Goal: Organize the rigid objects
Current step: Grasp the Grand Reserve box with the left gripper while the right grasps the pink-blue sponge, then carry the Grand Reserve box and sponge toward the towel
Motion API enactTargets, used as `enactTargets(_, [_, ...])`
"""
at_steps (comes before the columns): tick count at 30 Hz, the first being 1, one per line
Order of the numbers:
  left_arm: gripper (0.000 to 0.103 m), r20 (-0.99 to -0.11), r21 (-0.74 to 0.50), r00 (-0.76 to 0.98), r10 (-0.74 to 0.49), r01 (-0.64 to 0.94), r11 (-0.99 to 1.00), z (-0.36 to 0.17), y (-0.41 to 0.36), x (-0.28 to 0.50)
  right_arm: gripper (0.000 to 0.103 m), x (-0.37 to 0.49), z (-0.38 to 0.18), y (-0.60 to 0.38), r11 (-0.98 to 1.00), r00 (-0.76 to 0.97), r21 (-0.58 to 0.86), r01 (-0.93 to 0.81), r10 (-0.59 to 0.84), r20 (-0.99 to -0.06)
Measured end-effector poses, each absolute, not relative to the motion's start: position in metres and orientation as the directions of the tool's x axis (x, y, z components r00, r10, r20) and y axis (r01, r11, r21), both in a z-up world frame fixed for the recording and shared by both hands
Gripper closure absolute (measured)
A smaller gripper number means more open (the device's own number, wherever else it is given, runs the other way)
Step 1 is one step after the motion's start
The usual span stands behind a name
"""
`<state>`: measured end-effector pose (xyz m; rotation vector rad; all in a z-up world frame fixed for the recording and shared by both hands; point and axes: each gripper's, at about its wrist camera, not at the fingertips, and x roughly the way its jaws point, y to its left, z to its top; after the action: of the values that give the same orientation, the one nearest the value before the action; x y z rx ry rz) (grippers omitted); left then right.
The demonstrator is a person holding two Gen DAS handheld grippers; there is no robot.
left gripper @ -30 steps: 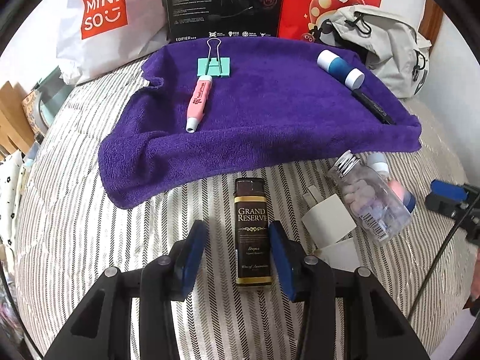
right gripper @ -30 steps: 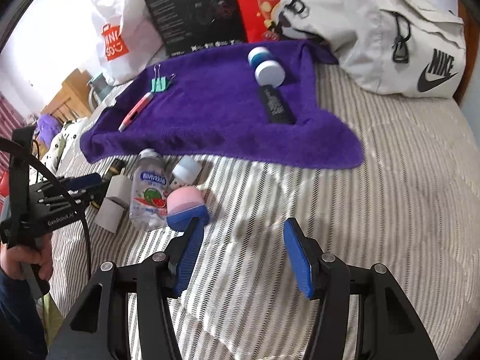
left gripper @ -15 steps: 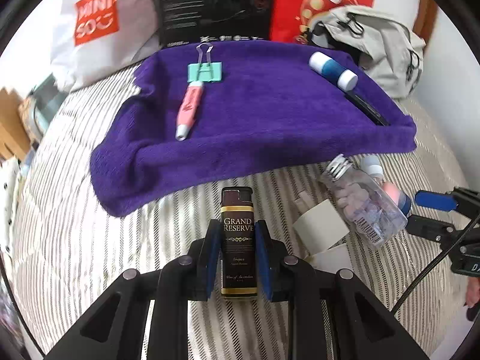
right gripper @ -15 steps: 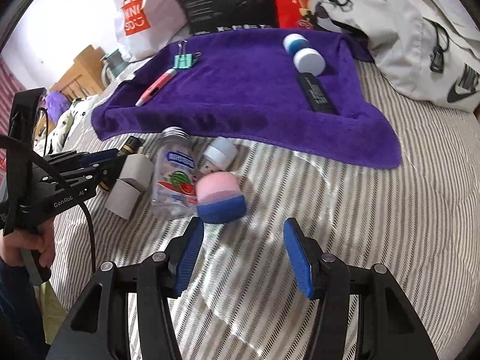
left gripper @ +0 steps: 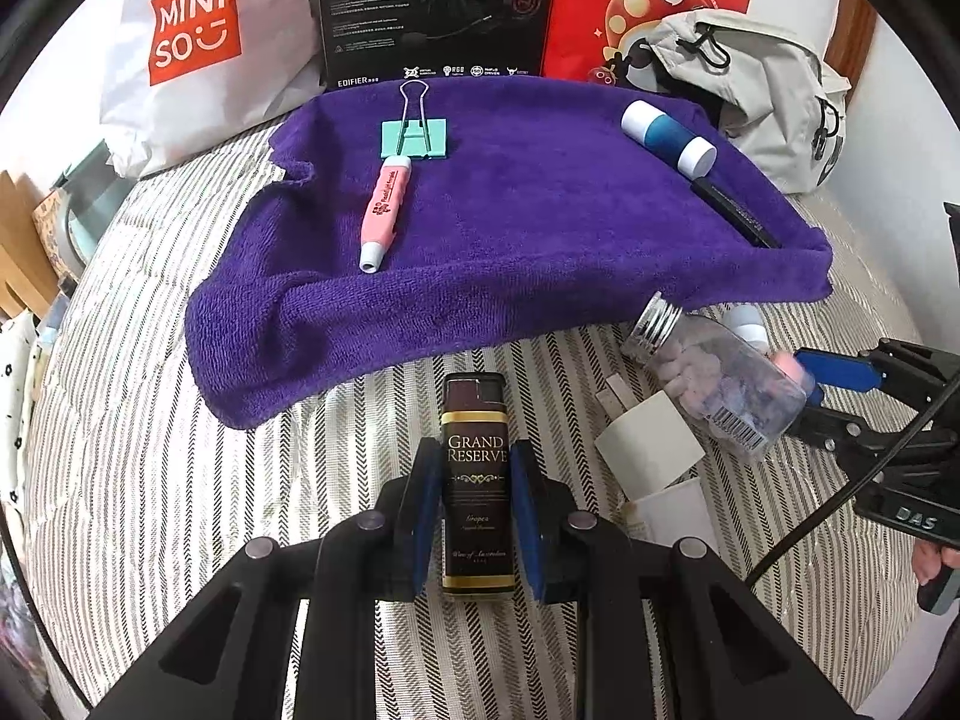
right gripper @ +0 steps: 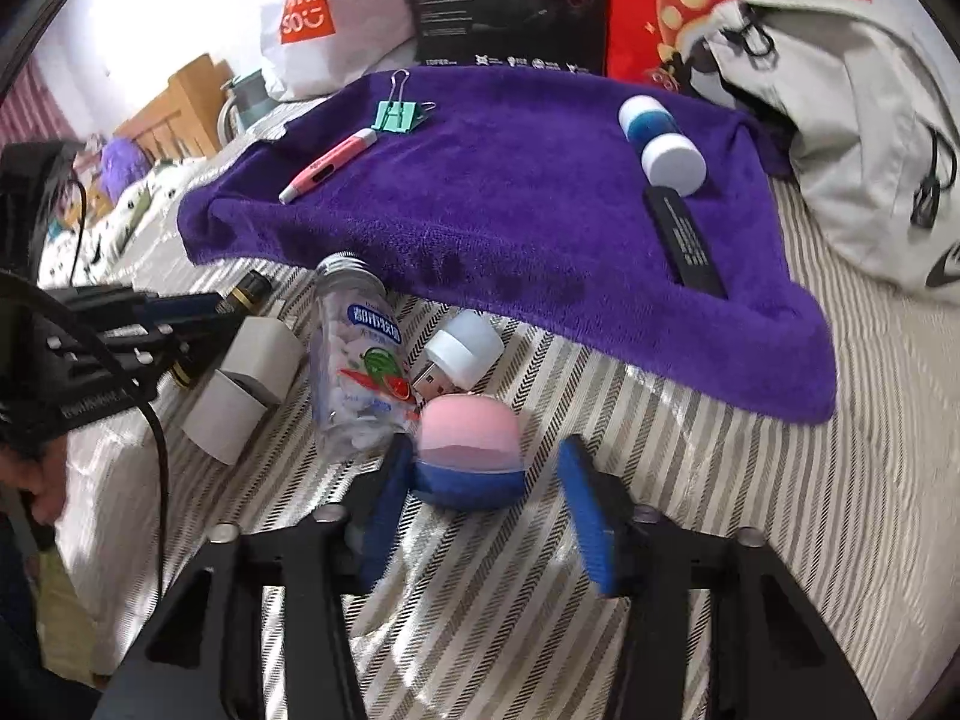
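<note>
The left tool (left gripper: 477, 516) is clamped on the slim, glossy dark "Grand Reserve" lighter (left gripper: 477, 480), low over the striped bedspread (left gripper: 150, 480) before the plush purple towel (left gripper: 540, 228); lifting it onto the towel likely follows. The right tool (right gripper: 486, 510) gapes around the smooth pink-and-blue rounded case (right gripper: 468, 450), unclosed.

My left gripper (left gripper: 476, 516) clamps the Grand Reserve lighter (left gripper: 477, 486) flat on the striped bedding (left gripper: 150, 450), just before the purple towel (left gripper: 540, 228), with two white chargers (left gripper: 651, 450) immediately right.
</note>
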<state>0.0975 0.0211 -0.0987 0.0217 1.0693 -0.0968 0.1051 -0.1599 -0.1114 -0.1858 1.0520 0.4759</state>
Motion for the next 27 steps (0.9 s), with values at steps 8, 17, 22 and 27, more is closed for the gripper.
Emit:
enactTargets(8, [0.08,-0.881,-0.021,0.469,-0.062,0.092,0.996,-0.098,0.027,0.092,0.066,0.097,-0.103,-0.193,0.904,0.398,0.041,-0.427,0.229,-0.888])
enactTargets(17, [0.079,-0.873,0.009,0.487,-0.031,0.079,0.997,-0.099,0.023,0.09,0.066,0.089,-0.107,-0.207,0.918,0.407,0.001,-0.397,0.177,-0.896])
enactTargets(22, [0.08,-0.872,-0.003,0.487,-0.045,0.088,0.996,-0.099,0.022,0.089,0.066,0.085,-0.106,-0.211,0.918,0.412,0.017,-0.397,0.195,-0.89])
enactTargets(27, [0.08,-0.872,-0.064,0.48,-0.097,0.085,0.994,-0.097,0.033,0.089,0.066,0.088,-0.101,-0.216,0.914,0.379,0.089,-0.395,0.25,-0.891])
